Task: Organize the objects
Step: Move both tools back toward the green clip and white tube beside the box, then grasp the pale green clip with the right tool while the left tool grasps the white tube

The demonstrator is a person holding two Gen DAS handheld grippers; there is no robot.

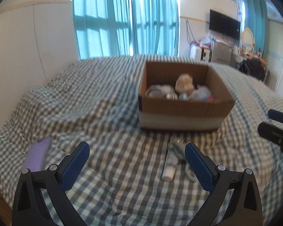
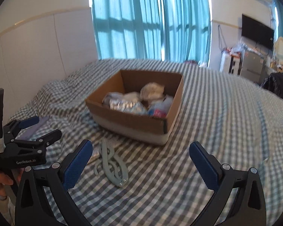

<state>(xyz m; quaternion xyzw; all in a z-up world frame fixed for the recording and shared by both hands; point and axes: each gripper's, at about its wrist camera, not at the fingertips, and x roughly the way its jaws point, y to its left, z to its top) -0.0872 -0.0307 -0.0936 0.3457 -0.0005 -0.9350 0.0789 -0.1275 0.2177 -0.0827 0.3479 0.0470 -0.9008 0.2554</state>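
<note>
Both grippers, left gripper (image 1: 136, 162) and right gripper (image 2: 141, 162), are hovering over the bed (image 1: 107, 188) with fingers spread wide, holding nothing. The tube (image 1: 169, 164), clip (image 2: 111, 166) and purple thing (image 1: 36, 155) are lying near the box (image 1: 181, 101) (probably waiting to go in).

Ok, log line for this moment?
left gripper open | right gripper open | tube, clip on bed | box part-filled
</note>
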